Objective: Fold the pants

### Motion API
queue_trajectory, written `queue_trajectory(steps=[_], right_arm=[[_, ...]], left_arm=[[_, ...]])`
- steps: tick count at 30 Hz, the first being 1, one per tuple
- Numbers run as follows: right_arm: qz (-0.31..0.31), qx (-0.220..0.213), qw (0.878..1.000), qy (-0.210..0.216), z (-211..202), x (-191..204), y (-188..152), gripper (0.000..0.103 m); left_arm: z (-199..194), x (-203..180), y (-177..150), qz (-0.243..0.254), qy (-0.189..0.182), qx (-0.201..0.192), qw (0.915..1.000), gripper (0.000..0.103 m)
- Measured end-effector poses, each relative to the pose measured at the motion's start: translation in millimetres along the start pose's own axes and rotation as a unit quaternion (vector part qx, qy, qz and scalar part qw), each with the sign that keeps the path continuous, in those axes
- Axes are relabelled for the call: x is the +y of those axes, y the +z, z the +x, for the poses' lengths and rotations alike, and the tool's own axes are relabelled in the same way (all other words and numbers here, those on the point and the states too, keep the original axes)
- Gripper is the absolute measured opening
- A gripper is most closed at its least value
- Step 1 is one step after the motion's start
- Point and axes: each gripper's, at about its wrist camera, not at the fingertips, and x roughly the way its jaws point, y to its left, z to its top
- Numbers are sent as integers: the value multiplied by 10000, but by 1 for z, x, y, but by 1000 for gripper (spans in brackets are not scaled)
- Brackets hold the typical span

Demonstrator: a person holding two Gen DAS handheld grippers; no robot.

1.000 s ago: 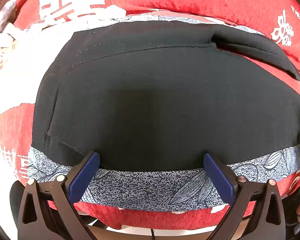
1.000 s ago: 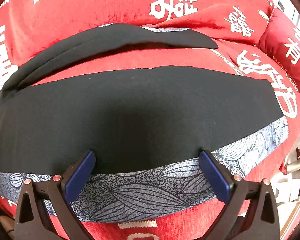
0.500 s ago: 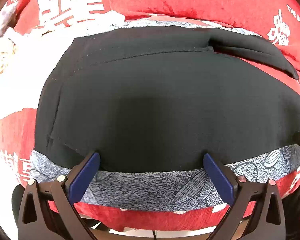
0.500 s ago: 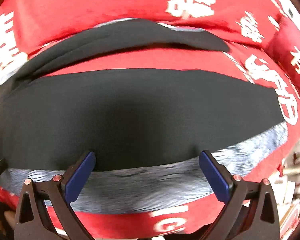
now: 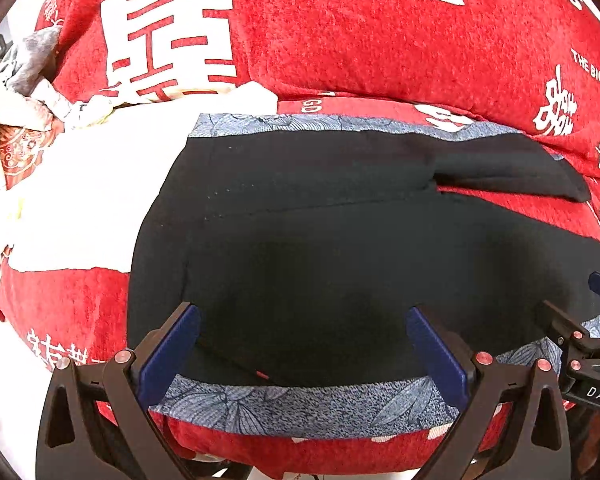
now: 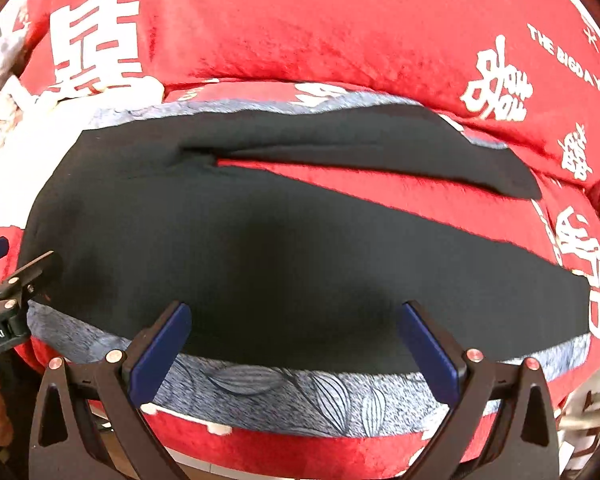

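Black pants (image 5: 320, 232) lie flat on a grey leaf-print cloth (image 5: 308, 404) over a red cushion; they also show in the right wrist view (image 6: 260, 240). The waist end is at the left, and the two legs split and run to the right, the far leg (image 6: 380, 148) angled away. My left gripper (image 5: 304, 340) is open over the near edge at the waist end, holding nothing. My right gripper (image 6: 296, 336) is open over the near leg's near edge, holding nothing. Each gripper shows at the edge of the other's view.
Red cushions with white characters (image 5: 340, 40) rise behind the pants. White and grey cloths (image 5: 60, 184) are heaped to the left of the waist. The cushion's front edge (image 6: 300, 444) drops off just below the grippers.
Both grippers have drawn back and up from the pants, so more of the cushions behind shows. Both stay open. The pants have not moved.
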Motion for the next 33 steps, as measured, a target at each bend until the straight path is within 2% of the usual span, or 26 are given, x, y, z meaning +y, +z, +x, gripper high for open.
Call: queue_trajectory(steps=[17, 33], right_arm=[[-282, -31, 9996, 94, 6, 23, 41, 103], [-544, 57, 9983, 219, 49, 40, 112, 103]], left_arm=[[15, 9, 24, -53, 9, 144, 9999, 103], [64, 12, 82, -84, -20, 389, 9992, 103]])
